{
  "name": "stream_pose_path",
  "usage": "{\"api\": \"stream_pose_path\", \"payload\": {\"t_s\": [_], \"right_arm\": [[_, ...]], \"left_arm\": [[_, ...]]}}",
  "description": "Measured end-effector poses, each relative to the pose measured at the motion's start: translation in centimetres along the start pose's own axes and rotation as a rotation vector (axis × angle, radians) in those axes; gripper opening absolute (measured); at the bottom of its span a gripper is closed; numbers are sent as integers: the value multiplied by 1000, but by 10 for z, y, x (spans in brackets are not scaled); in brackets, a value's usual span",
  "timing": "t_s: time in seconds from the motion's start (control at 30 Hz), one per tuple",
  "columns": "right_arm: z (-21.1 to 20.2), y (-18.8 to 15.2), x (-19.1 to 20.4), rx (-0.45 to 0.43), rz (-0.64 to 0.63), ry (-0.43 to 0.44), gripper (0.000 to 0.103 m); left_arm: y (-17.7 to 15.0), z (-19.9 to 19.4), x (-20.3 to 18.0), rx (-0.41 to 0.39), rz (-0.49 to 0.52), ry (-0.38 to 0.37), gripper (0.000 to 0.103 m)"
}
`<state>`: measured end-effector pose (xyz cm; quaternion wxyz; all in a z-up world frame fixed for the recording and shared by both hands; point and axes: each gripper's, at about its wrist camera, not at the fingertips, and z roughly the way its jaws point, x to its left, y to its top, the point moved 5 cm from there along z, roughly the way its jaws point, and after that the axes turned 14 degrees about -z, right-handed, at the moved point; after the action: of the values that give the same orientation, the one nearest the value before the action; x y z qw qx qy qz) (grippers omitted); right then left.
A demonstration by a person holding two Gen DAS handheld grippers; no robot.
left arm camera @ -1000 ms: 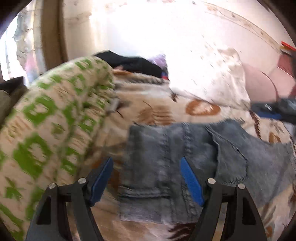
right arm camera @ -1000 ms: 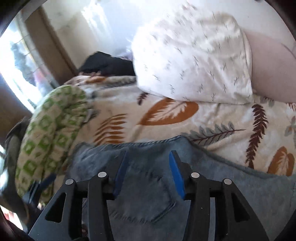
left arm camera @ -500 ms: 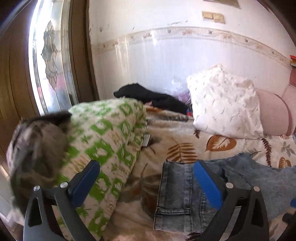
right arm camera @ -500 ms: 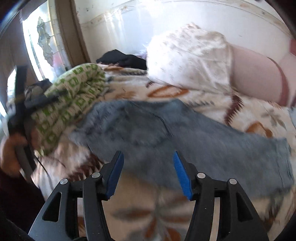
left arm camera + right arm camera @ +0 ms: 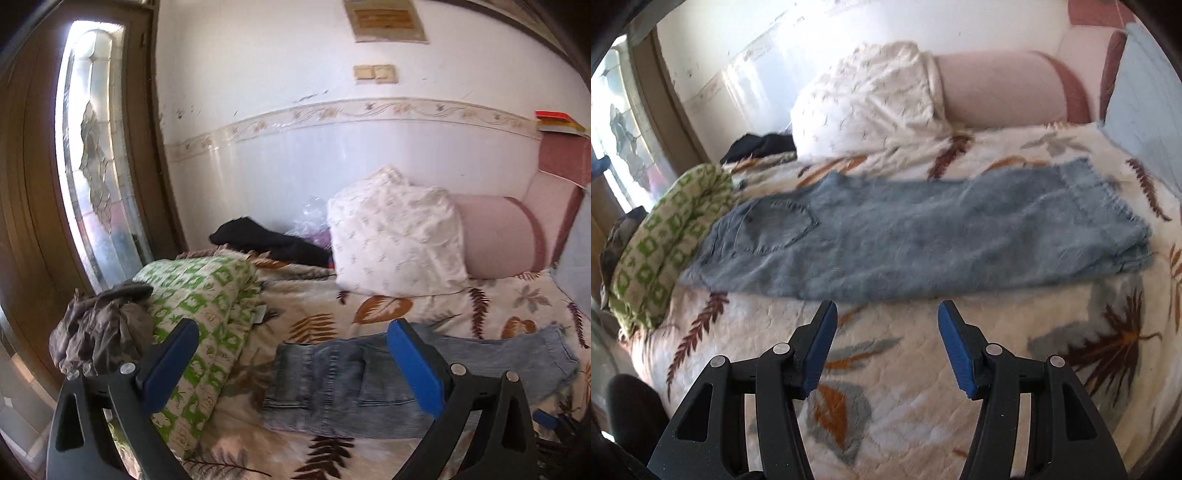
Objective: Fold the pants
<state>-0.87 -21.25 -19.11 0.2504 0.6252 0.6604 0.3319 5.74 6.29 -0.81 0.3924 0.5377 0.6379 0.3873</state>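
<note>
Change: both grippers have drawn back from the jeans.
Left gripper [image 5: 291, 336]: fingers spread, empty.
Right gripper [image 5: 885, 314]: fingers spread, empty.
Jeans [image 5: 923, 236]: flat on bedspread [image 5: 897, 369], beside green blanket [image 5: 668, 236].

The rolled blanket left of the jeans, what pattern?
Cream blanket with green square motifs, clearest in the left wrist view.

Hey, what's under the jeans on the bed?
The jeans lie flat on the leaf-print bedspread, which shows all around them. Anything directly beneath the denim is covered and cannot be seen.
</note>
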Motion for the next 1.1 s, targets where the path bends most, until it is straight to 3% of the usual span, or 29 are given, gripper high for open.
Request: {"api": "stream_pose_path", "payload": {"t_s": [0.23, 0.5, 0.8, 1.1], "right_arm": [[-14, 4, 11, -40, -49, 5, 57], [-31, 10, 3, -99, -7, 23, 59], [-48, 16, -7, -154, 35, 21, 60], [-54, 18, -17, -178, 82, 25, 60]], "left_arm": [[0, -30, -29, -22, 26, -39, 103], [10, -60, -49, -89, 34, -67, 103], [11, -68, -77, -94, 71, -104, 103], [5, -59, -80, -62, 75, -99, 103]]}}
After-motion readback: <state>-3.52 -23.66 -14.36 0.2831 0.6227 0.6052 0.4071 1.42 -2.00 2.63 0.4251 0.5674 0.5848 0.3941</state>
